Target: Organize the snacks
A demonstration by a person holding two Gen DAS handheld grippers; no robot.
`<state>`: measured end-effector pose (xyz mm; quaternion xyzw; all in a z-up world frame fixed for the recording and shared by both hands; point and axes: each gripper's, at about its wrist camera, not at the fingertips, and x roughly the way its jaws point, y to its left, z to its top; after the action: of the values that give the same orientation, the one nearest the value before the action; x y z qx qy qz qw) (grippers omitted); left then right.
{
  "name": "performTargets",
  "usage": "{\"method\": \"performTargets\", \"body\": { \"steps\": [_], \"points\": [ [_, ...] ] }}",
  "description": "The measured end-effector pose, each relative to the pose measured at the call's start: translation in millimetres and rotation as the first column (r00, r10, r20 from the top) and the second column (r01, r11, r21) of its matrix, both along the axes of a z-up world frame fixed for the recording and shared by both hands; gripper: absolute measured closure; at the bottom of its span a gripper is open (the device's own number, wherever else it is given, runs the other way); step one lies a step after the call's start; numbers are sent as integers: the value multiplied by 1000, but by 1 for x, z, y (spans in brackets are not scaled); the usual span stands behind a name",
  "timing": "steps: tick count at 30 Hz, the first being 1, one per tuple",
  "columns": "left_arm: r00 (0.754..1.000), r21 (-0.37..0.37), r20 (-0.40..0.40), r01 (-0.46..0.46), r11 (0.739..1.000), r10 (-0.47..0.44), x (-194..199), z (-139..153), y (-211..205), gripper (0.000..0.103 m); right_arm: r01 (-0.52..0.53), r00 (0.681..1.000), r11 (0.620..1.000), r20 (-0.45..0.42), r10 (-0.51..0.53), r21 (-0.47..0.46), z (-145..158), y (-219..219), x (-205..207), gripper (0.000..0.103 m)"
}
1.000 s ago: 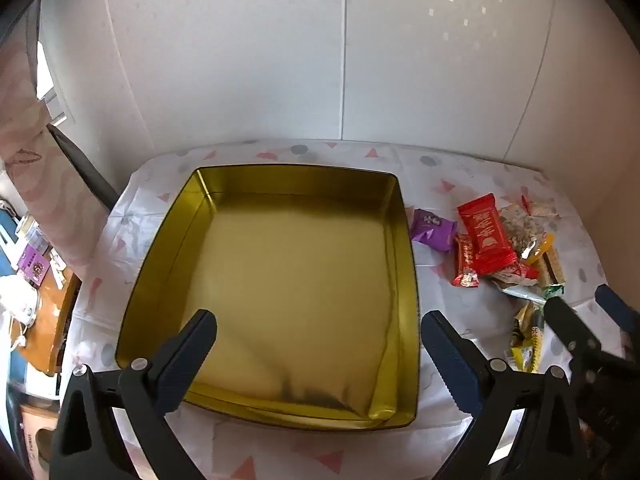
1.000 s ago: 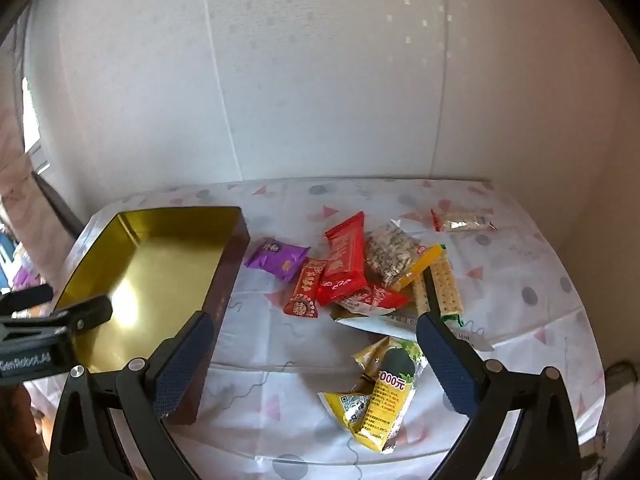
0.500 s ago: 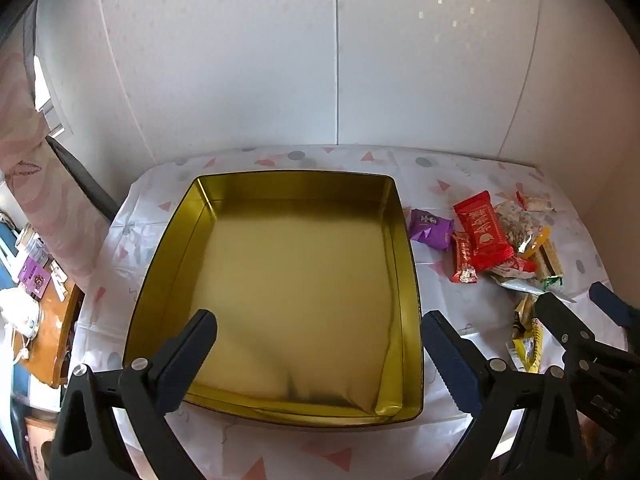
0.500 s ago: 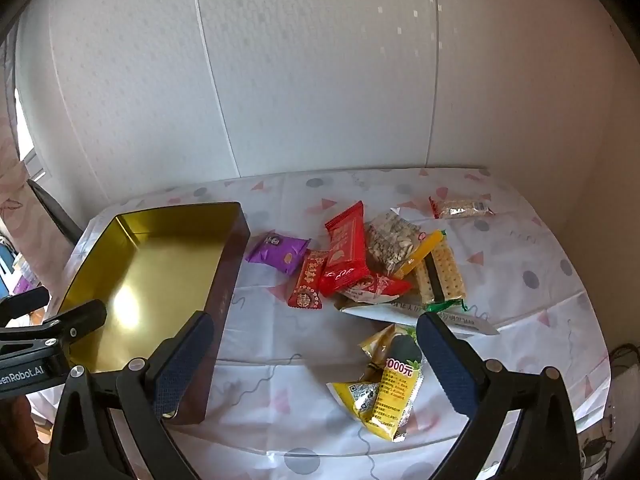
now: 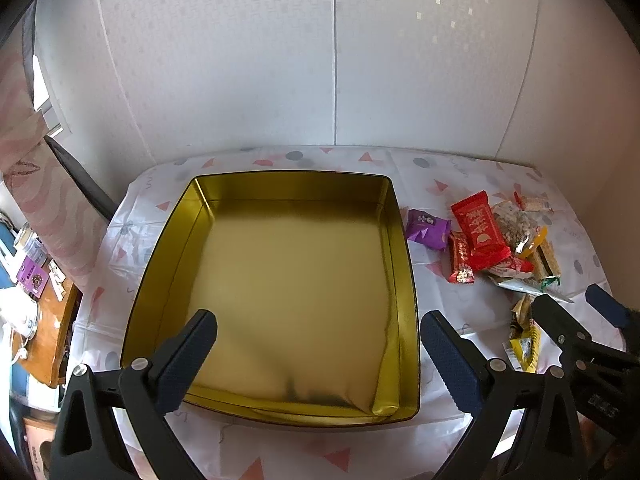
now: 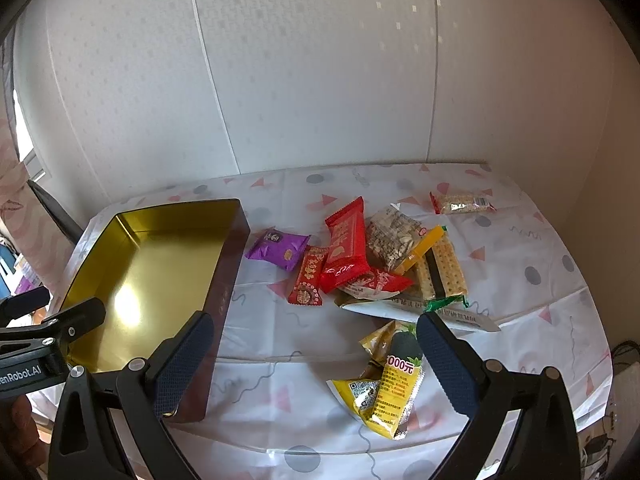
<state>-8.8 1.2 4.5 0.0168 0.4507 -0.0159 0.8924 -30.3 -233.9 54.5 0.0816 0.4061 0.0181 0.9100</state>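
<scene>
An empty gold tin box (image 5: 404,264) (image 6: 224,256) lies on the table's left half. A pile of snacks lies to its right: a purple packet (image 6: 278,249) (image 5: 427,229), a long red packet (image 6: 346,246) (image 5: 478,230), a small red packet (image 6: 308,276), a nut bag (image 6: 392,236), crackers (image 6: 446,268) and yellow packets (image 6: 394,390). My left gripper (image 5: 318,354) is open and empty above the box's near edge. My right gripper (image 6: 312,360) is open and empty above the cloth, near the yellow packets.
A separate cracker packet (image 6: 460,203) lies at the back right. White walls enclose the table behind and at the right. A patterned cloth (image 6: 280,368) covers the table. A cluttered wooden desk (image 5: 44,320) stands beyond the left edge.
Both grippers have drawn back and up a little, so the box and snacks look smaller and farther. Both stay open; nothing on the table has moved.
</scene>
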Motion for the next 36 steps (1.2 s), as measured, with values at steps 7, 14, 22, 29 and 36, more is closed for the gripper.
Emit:
{"method": "performTargets", "body": {
  "steps": [7,14,22,29,36],
  "points": [
    [1000,-4,-8,-2,1000,2,0,-1,0,1,-12,1000,1000,-2,12,-8,0,3,-1,0],
    [1000,-5,-10,-2,1000,2,-1,-1,0,1,-14,1000,1000,-4,14,-5,2,2,1,0],
    [1000,-11,-13,3,1000,-3,-4,-2,-1,1,-11,1000,1000,-5,11,-3,2,2,-2,0],
    [1000,-14,-15,6,1000,-6,-4,-1,-2,1,-7,1000,1000,2,7,-4,3,-2,-6,0],
    [1000,-7,-22,8,1000,-8,-3,-1,-4,1,3,1000,1000,5,-3,-2,3,-7,-7,0]
  ]
}}
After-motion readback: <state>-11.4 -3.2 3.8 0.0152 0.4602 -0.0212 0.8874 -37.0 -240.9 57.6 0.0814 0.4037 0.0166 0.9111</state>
